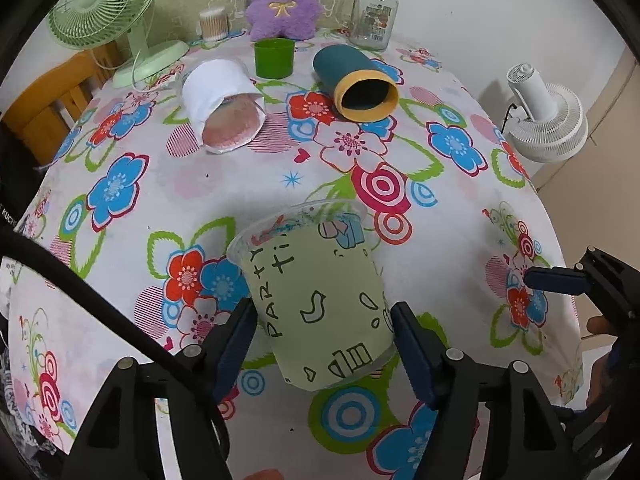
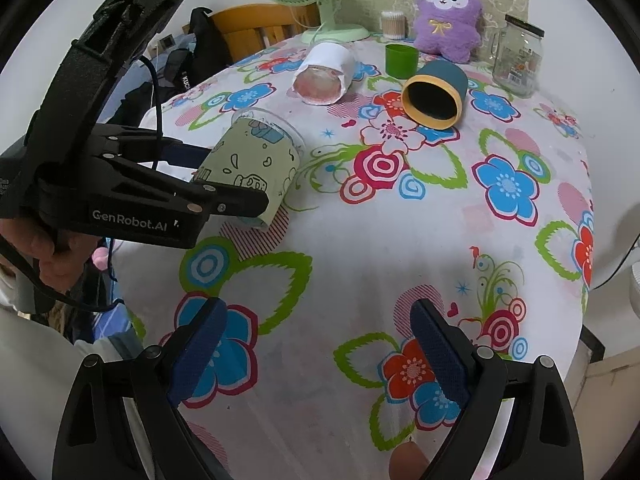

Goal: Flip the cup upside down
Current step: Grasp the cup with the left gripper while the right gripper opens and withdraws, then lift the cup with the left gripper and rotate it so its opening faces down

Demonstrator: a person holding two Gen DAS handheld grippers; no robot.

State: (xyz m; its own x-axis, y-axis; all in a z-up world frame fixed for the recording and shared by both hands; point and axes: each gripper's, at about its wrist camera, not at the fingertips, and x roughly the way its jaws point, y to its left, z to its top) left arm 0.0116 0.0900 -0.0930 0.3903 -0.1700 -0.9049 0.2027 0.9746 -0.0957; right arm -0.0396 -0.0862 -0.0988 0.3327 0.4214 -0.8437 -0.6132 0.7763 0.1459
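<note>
Four cups are on the surface (image 1: 224, 184): one pale green printed cup (image 1: 320, 300) near, one white cup (image 1: 218, 96) lying on its side far left, one teal cup with a yellow rim (image 1: 356, 82) lying on its side far right, and one small green cup (image 1: 274, 57) upright between and behind those two. One glass jar (image 1: 372, 14) stands at the far right. One purple plush toy (image 1: 282, 0) sits at the far edge, with one tub of cotton swabs (image 1: 213, 23) to its left. Two fans show: one green fan (image 1: 106, 12) far left on the surface, one white fan (image 1: 546, 120) off to the right. One wooden chair (image 1: 52, 96) stands at the left. Two sets of tongs are in view, the left tongs (image 1: 322, 334) and the right tongs (image 2: 318, 352).
</note>
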